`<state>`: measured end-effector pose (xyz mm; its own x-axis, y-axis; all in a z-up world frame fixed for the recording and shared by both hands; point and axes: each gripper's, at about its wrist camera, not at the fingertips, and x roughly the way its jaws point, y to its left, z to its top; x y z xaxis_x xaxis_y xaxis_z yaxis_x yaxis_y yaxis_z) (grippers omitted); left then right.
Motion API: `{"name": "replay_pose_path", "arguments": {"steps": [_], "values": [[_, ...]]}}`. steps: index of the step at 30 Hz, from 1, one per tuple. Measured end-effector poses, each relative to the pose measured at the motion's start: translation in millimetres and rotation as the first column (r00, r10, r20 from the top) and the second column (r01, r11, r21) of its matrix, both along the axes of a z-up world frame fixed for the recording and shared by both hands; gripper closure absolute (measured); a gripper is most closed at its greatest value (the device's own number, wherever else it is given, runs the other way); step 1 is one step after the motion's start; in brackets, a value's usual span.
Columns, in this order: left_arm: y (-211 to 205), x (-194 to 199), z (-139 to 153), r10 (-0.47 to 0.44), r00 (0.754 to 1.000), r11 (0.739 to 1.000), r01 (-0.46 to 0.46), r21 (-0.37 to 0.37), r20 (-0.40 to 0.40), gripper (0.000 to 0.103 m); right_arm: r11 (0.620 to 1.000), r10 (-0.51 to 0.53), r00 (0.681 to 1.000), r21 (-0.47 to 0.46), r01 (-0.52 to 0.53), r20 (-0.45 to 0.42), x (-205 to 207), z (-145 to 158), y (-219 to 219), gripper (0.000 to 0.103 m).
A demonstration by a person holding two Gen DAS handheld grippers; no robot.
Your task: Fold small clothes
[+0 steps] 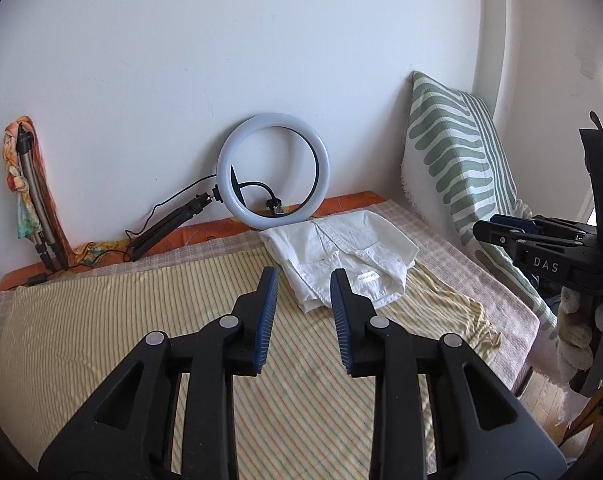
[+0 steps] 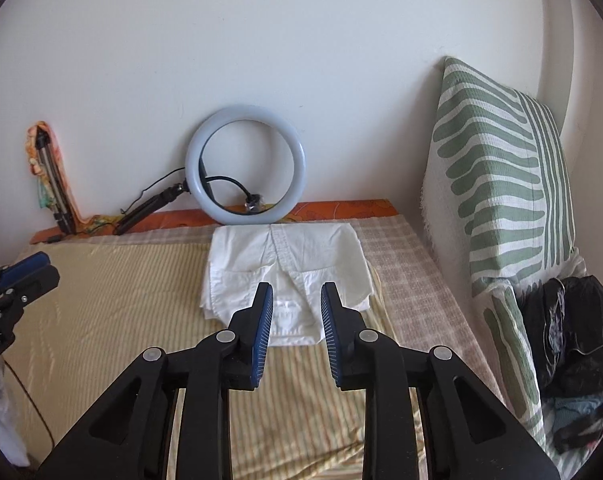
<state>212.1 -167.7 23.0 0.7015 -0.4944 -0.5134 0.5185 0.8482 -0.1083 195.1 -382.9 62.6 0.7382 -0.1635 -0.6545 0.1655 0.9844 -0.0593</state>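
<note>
Up above the bed (image 2: 101, 292), the left hand-held gripper (image 1: 303, 276) and the right hand-held gripper (image 2: 296, 292) both hang with jaws partly apart and nothing between the blue pads. Well beyond their tips, a folded white shirt (image 2: 285, 264) lies on the yellow striped sheet (image 1: 121, 320), just in front of a ring light (image 2: 245, 168) leaning on the wall. A green-patterned pillow (image 2: 497, 184) stands upright at the right.

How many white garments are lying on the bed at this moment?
1. A folded white garment lies on the striped sheet, just in front of the ring light by the wall. More clothes may be hidden in the dark pile at the right.
</note>
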Motion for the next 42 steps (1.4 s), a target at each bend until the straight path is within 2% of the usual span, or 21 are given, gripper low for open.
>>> {"name": "replay_pose_path", "arguments": {"steps": [1,3,5,7,9,11,13,15,19,26,31,38,42], "values": [[5.9,-10.1,0.8,0.0,1.0,1.0,0.0,0.008,0.015,0.057,1.0,-0.001,1.0,0.002,0.001,0.012,-8.5,-0.2,6.7,0.07],[17.5,-28.7,0.5,-0.001,0.999,1.0,0.0,0.022,0.043,0.046,1.0,-0.007,1.0,-0.003,0.007,0.018,-19.4,-2.3,18.0,0.067],[28.5,-44.4,-1.4,-0.008,0.998,0.999,0.005,0.038,0.063,0.04,1.0,-0.015,1.0,0.007,0.015,0.027,-30.2,-3.1,26.4,0.067],[39.5,-57.3,-4.8,-0.013,0.998,0.999,0.01,0.046,0.069,0.027,0.999,-0.031,0.999,0.036,0.03,0.038,-39.2,-4.6,32.1,0.062],[50.9,-66.9,-9.3,-0.01,0.997,0.999,0.006,0.047,0.072,0.023,0.998,-0.047,0.998,0.043,0.045,0.051,-46.5,-7.4,38.8,0.048],[60.3,-76.2,-13.7,-0.003,0.997,0.998,-0.002,0.059,0.08,0.019,0.997,-0.066,0.996,0.03,0.064,0.056,-51.1,-12.0,45.7,0.048],[66.7,-82.6,-17.3,0.005,0.995,0.997,-0.012,0.073,0.096,0.008,0.997,-0.078,0.995,0.035,0.076,0.061,-55.0,-16.0,50.6,0.04],[72.0,-89.2,-20.0,0.017,0.993,0.996,-0.027,0.082,0.118,0.002,0.995,-0.093,0.992,0.046,0.09,0.08,-59.5,-19.4,54.0,0.03],[77.9,-97.1,-25.4,0.016,0.99,0.995,-0.03,0.099,0.142,0.0,0.993,-0.114,0.988,0.022,0.112,0.103,-63.0,-28.2,62.4,0.021],[82.8,-96.1,-39.1,0.043,0.99,0.995,-0.055,0.086,0.135,0.0,0.993,-0.114,0.987,0.018,0.113,0.113,-60.7,-47.6,68.9,0.021],[80.0,-90.5,-53.4,0.062,0.991,0.987,-0.078,0.138,0.122,0.0,0.994,-0.109,0.988,0.04,0.105,0.111,-58.4,-57.7,69.5,0.021],[72.7,-90.5,-74.9,0.047,0.995,0.975,-0.065,0.212,0.09,0.0,0.997,-0.079,0.991,-0.007,0.08,0.108,-54.2,-62.7,73.8,0.021],[72.6,-91.2,-79.1,0.043,0.995,0.972,-0.061,0.225,0.086,0.0,0.997,-0.071,0.991,-0.017,0.073,0.11,-52.9,-63.1,76.8,0.02]]}}
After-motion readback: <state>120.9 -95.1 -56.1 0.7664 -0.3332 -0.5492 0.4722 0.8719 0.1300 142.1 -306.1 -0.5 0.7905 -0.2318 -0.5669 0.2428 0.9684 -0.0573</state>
